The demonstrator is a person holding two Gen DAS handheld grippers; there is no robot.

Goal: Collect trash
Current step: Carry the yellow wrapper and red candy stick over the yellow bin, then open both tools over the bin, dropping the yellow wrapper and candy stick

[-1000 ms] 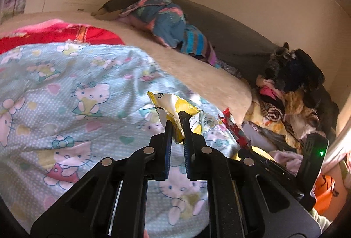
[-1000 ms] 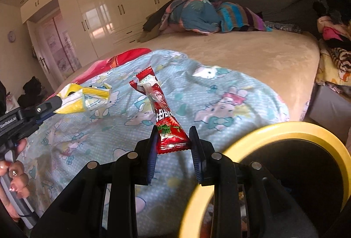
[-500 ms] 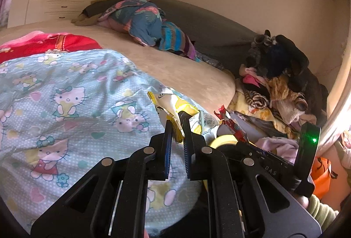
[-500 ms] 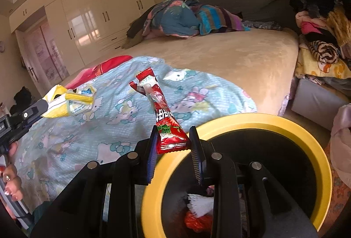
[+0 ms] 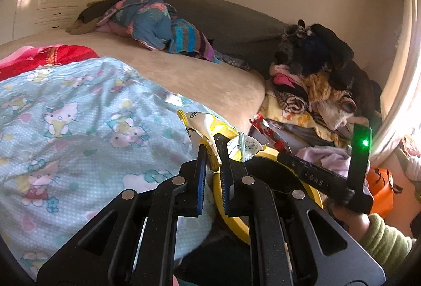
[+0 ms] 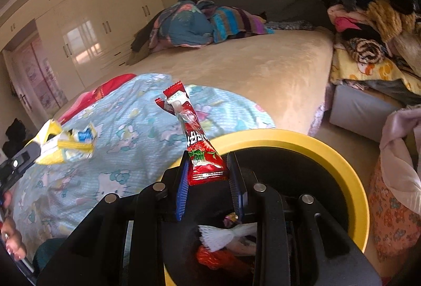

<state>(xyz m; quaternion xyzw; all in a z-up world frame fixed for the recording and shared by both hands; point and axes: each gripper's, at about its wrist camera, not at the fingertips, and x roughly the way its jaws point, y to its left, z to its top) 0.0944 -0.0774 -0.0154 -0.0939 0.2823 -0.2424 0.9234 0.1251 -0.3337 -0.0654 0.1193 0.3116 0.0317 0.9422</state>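
The large bed (image 6: 263, 75) carries a pale-blue cartoon-print quilt (image 5: 79, 114) across its near half. At the foot of the bed stands the round bin with a yellow rim and black liner (image 6: 350, 175); white and red scraps already lie at its bottom.

Step in hand: transfer of two collected items to the bin. Both items are off the quilt and carried in the air.

The right gripper (image 6: 208, 172) is positioned over the bin mouth. Its jaws are clamped on the lower end of the long red strawberry-print snack wrapper (image 6: 194, 138), which stands up and away from the fingers.

The left gripper (image 5: 211, 154) is positioned at the near rim of the bin, above the quilt edge. Its jaws are pressed nearly together on the crumpled yellow-and-white foil packet (image 5: 210, 128).

Next move, as judged: part the right jaws so that the red wrapper falls inside the rim. The left gripper appears to need further travel toward the centre of the opening before release, as a light foil packet may otherwise land on the rim or on the floor.
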